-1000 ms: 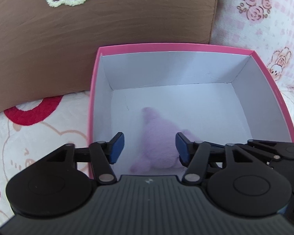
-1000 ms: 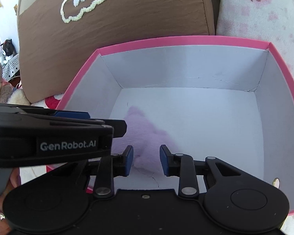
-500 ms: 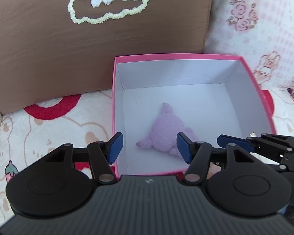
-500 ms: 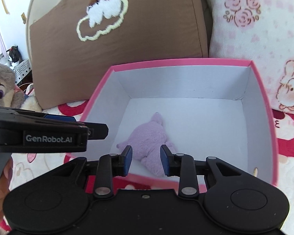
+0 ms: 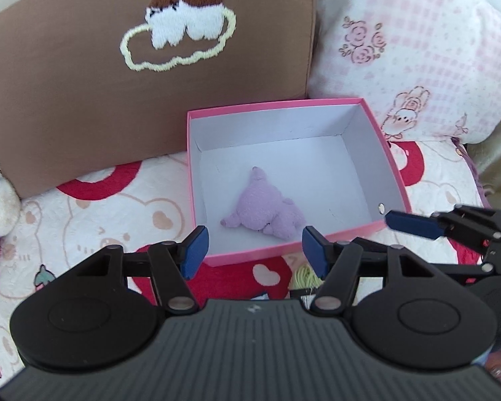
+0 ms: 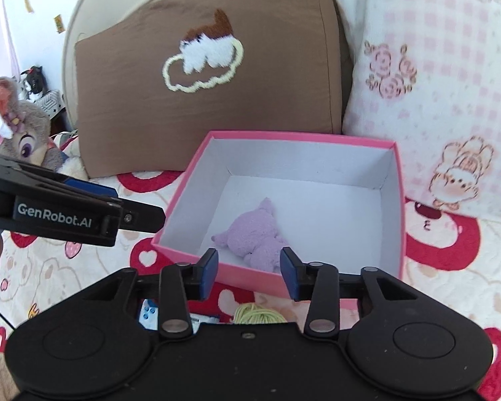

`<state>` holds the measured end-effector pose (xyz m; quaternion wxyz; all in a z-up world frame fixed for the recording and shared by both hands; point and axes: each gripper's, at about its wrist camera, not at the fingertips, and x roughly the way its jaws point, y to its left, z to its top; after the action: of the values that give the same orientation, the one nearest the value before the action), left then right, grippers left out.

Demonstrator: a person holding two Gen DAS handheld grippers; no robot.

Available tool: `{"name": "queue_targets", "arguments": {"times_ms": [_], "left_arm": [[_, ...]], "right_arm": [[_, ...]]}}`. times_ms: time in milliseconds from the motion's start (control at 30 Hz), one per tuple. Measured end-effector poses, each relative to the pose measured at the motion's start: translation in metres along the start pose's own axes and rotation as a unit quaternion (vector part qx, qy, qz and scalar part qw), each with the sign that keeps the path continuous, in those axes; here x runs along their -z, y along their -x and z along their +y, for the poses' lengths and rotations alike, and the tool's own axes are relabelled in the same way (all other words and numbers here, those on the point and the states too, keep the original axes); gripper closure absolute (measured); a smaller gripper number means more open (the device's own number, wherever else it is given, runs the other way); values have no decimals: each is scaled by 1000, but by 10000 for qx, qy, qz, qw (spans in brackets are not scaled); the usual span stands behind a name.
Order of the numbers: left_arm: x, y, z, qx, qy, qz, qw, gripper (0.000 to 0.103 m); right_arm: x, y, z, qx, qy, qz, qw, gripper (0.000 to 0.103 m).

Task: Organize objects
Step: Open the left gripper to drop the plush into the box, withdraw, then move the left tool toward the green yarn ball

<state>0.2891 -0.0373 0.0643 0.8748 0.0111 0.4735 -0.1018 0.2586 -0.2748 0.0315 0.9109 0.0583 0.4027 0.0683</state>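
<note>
Plush toy (image 5: pixel 264 212) inside pink box (image 5: pixel 392 173)

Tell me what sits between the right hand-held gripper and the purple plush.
In the right wrist view, the pink box's near wall separates the right hand-held gripper from the purple plush inside.

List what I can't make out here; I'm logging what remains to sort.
- Yellow-green cord bundle, right wrist view: the right gripper body covers its lower part.
- Blue-and-white item, right wrist view: mostly behind the gripper; identity unclear.
- Purple plush toy in the pink box: lies face down in both views; face unseen.
- Grey plush, right wrist view: the left gripper hides its lower body.
</note>
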Motion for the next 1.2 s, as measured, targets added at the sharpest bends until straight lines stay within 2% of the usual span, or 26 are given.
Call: {"name": "queue_targets", "arguments": {"times_ms": [233, 467, 667, 733, 833, 1000, 1200], "left_arm": [[25, 26, -5, 115, -202, -59, 9997, 36], [48, 43, -8, 297, -264, -75, 9992, 32], [63, 57, -15, 677, -331, -28, 9972, 26], [66, 60, -15, 795, -289, -16, 9964, 23], [70, 62, -15, 839, -163, -26, 9963, 18], [79, 61, -22, 835, -262, 51, 9962, 16], [93, 60, -20, 1057, -135, 108, 9942, 10]], "right_arm": [[13, 38, 12, -53, 204, -99, 9997, 40], [35, 64, 14, -153, 271, -43, 9995, 33], [47, 83, 19, -65, 388, -71, 9992, 23], [53, 88, 21, -61, 387, -79, 9992, 15], [62, 91, 22, -56, 316, -7, 9995, 13], [78, 98, 26, -78, 304, 75, 9995, 11], [95, 100, 28, -77, 211, 118, 9997, 11]]}}
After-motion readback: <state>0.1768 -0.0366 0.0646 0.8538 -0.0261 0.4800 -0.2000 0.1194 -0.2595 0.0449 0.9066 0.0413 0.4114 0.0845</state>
